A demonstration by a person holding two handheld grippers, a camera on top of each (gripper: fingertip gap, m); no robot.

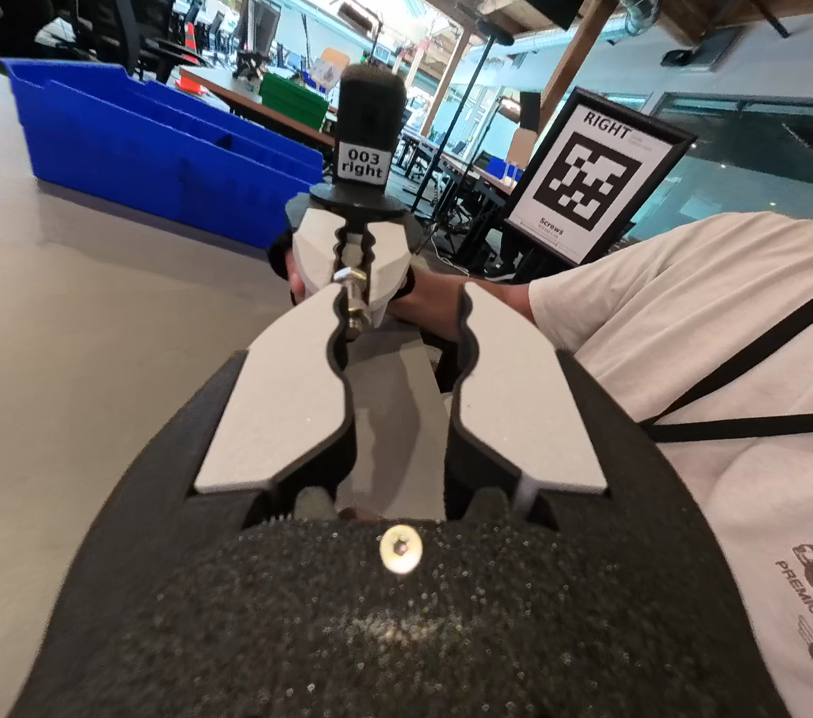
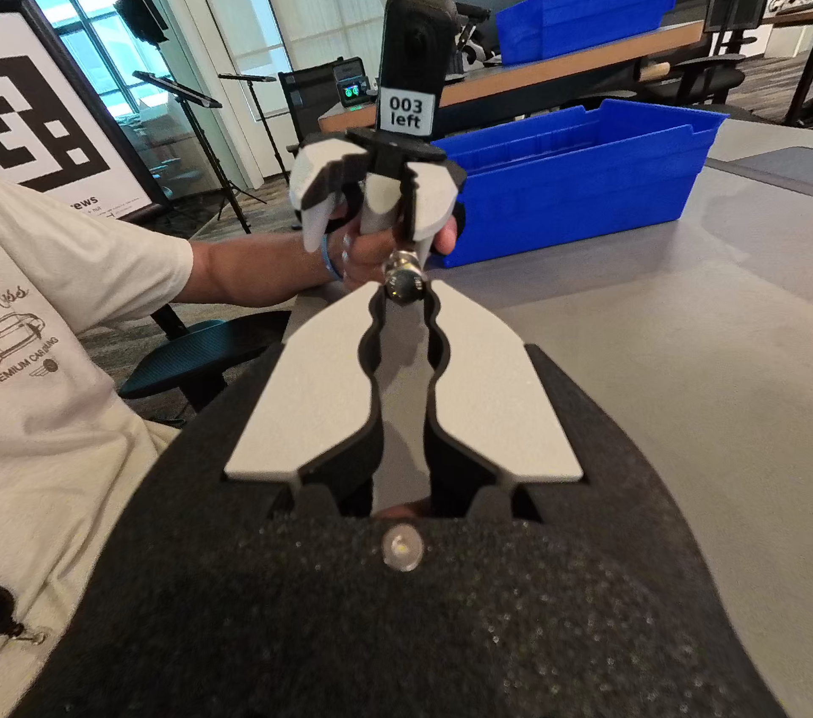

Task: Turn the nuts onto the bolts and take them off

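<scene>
Two tools meet: the right tool (image 2: 402, 292) grips one bolt (image 2: 404, 284), the left tool (image 1: 398, 312) gapes beside one nut (image 1: 350, 277).

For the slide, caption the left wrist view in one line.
Left gripper open around the tip of a bolt that the right gripper clamps, with a nut on it, above a grey table.

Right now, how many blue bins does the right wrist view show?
2. One blue bin stands on the grey table ahead; the other bin sits on the farther desk behind it. More may be hidden.
</scene>
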